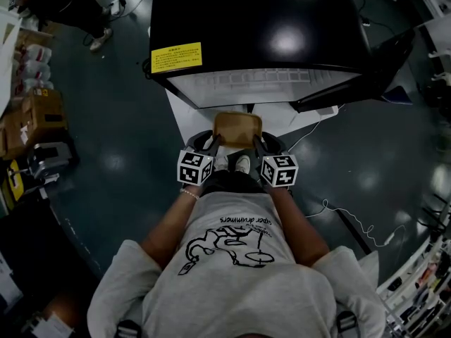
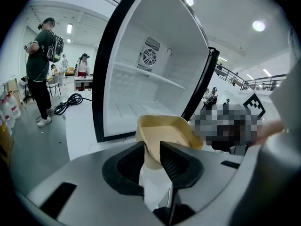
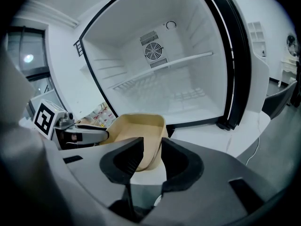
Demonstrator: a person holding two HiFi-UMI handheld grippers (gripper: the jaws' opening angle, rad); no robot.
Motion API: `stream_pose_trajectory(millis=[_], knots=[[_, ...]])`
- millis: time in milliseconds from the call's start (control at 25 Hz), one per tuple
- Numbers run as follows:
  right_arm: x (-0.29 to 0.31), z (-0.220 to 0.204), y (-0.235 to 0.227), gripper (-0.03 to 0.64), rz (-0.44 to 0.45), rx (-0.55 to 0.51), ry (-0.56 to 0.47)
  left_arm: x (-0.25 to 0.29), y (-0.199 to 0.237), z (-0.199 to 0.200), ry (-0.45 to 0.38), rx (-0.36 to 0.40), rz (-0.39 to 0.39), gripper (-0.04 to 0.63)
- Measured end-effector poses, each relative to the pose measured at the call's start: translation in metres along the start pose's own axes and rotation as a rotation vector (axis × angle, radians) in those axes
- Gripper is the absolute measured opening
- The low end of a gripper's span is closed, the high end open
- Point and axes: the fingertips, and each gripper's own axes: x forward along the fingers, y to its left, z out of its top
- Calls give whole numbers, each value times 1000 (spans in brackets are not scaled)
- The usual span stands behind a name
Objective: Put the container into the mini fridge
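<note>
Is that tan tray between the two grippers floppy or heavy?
Probably stiff: the tray shows no sag though the left gripper and right gripper pinch only its near rim. Likely light: thin-walled and empty. The smooth rim might slip.

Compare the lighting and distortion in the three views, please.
Head view: dim, with ceiling-light glare on the black top of the mini fridge. Left gripper view: bright, fisheye-curved, dark corners, the container sharp. Right gripper view: equally bright and curved.
</note>
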Motion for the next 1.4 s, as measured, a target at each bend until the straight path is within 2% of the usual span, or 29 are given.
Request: stream_pose_trajectory(millis=[1080, 1400], knots=[[-30, 25, 12, 112, 16, -8, -39, -28, -19, 30, -55, -23, -11, 108], [-36, 38, 13, 112, 22, -5, -54, -35, -23, 49, -86, -27, -7, 109]])
